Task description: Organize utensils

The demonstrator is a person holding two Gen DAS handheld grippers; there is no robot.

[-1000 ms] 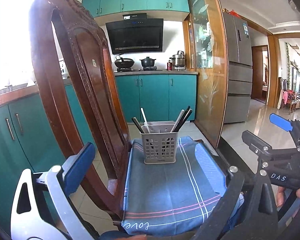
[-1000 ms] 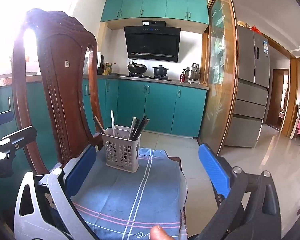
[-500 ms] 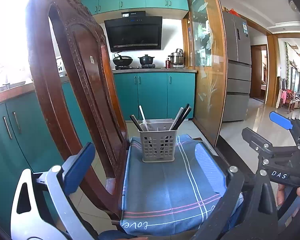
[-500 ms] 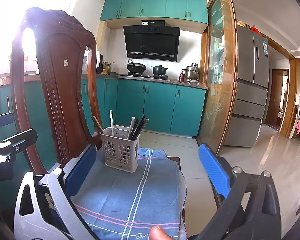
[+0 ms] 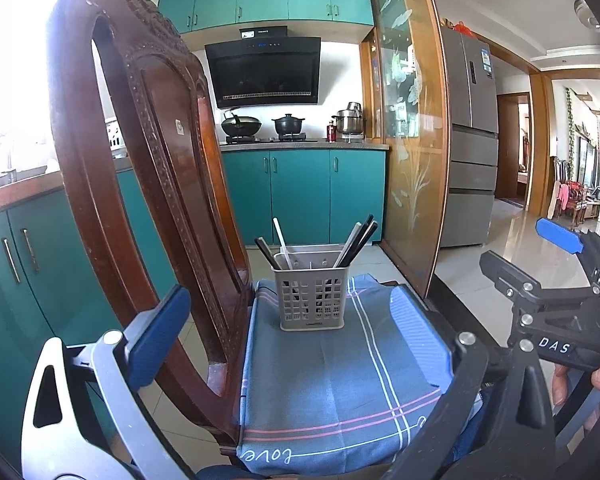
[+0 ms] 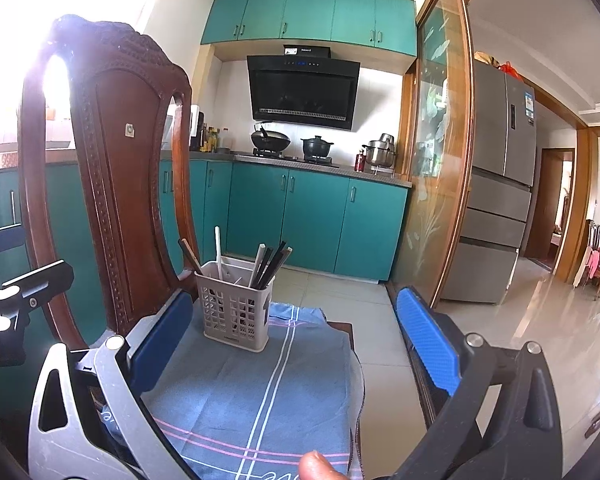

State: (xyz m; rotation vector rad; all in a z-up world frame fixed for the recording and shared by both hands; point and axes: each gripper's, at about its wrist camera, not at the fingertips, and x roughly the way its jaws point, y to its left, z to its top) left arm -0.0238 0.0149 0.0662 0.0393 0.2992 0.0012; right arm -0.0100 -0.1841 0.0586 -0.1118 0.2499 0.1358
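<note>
We are facing a carved wooden chair (image 5: 148, 184), our landmark for everything else. Its seat carries a blue cloth (image 5: 332, 380) with white and pink stripes. Near the far edge of that cloth, just in front of the chair's back, stands the grey slotted utensil basket (image 5: 311, 295). Dark chopsticks (image 5: 360, 240) lean out of its side away from the chair back, one dark stick and a white utensil handle (image 5: 281, 242) stand on the side nearer the back.

Our left gripper (image 5: 288, 344) hangs over the near end of the seat with its fingers spread wide apart and nothing between them. Our right gripper (image 6: 296, 340) does the same on the side away from the chair back, fingers likewise apart and empty. Neither touches the basket.

Judging from this, the utensils look already gathered, so any further reach is where the risk lies. The basket is light and tall with leaning sticks; a finger brushing a chopstick end could tip it toward the seat's far edge. The loose cloth could also slide on the seat if dragged, carrying the basket off the chair.
</note>
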